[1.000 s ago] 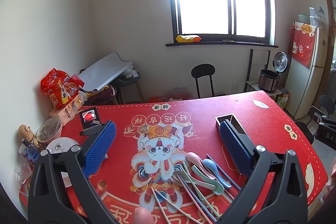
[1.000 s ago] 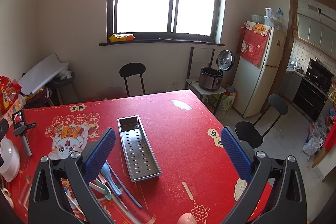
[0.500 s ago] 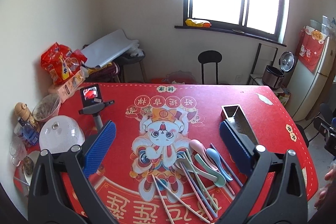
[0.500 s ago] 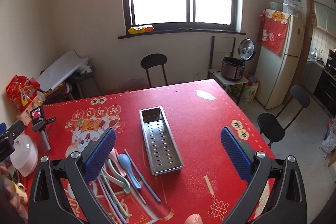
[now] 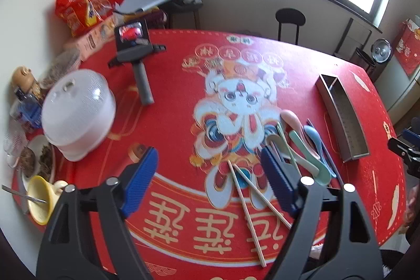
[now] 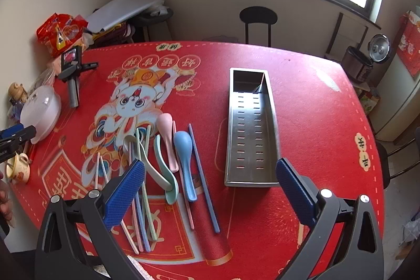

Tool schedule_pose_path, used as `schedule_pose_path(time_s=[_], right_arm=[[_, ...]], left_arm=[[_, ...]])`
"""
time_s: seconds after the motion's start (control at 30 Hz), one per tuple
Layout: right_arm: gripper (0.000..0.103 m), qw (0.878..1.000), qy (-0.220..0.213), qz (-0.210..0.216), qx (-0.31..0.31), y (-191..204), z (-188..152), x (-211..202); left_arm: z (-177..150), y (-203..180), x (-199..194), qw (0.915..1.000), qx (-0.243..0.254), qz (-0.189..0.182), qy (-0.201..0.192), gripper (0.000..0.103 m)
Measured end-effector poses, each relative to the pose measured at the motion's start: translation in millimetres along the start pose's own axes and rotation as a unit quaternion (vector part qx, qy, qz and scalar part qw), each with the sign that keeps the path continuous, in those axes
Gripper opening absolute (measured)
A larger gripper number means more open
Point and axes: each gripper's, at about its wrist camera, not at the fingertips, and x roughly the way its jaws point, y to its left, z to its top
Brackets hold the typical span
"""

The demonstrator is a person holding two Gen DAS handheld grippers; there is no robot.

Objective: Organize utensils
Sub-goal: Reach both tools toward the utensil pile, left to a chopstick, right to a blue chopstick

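Several pastel spoons lie side by side on the red mat, among them a pink spoon (image 6: 165, 122) and a blue spoon (image 6: 183, 146), with coloured chopsticks (image 6: 203, 175) alongside. An empty perforated steel tray (image 6: 249, 122) sits just right of them. My right gripper (image 6: 210, 175) hangs open above the near end of the utensils and the tray. In the left wrist view, the spoons (image 5: 302, 138) and tray (image 5: 344, 120) are to the right. My left gripper (image 5: 210, 169) hovers over two beige chopsticks (image 5: 246, 201); its jaws are closing, gripping nothing.
At the table's left stand a white domed cover (image 5: 78, 112), a phone on a grey handle (image 5: 134, 43), a yellow cup (image 5: 39, 198), a plate of food and snack bags (image 5: 84, 4). A black chair (image 6: 258, 17) is behind the table, a rice cooker (image 6: 359, 64) at the right.
Both grippers have dropped toward the table and tipped downward, so the utensils and tray look larger. The left jaws stand narrower than before. The right jaws keep their width.
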Motion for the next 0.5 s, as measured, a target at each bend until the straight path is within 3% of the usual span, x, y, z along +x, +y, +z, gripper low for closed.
schedule_pose_path(time_s=[0.07,0.23,0.33,0.5], right_arm=[[0.098,1.0,0.02,0.011,-0.007,4.1,-6.9,18.1],[0.095,0.994,0.089,0.056,-0.023,12.9,-29.1,55.9],[0.078,0.99,0.117,0.065,-0.037,16.9,-41.8,69.6],[0.056,0.988,0.137,0.068,-0.015,5.8,-54.5,83.4]], left_arm=[[-12.7,0.2,17.8,0.9994,-0.001,-0.016,0.031,0.069],[-50.2,-16.9,67.2,0.9902,0.007,-0.076,0.117,0.042],[-71.8,-26.6,91.2,0.9815,0.005,-0.102,0.162,0.032],[-85.8,-33.7,111.9,0.9742,0.004,-0.111,0.196,0.03]])
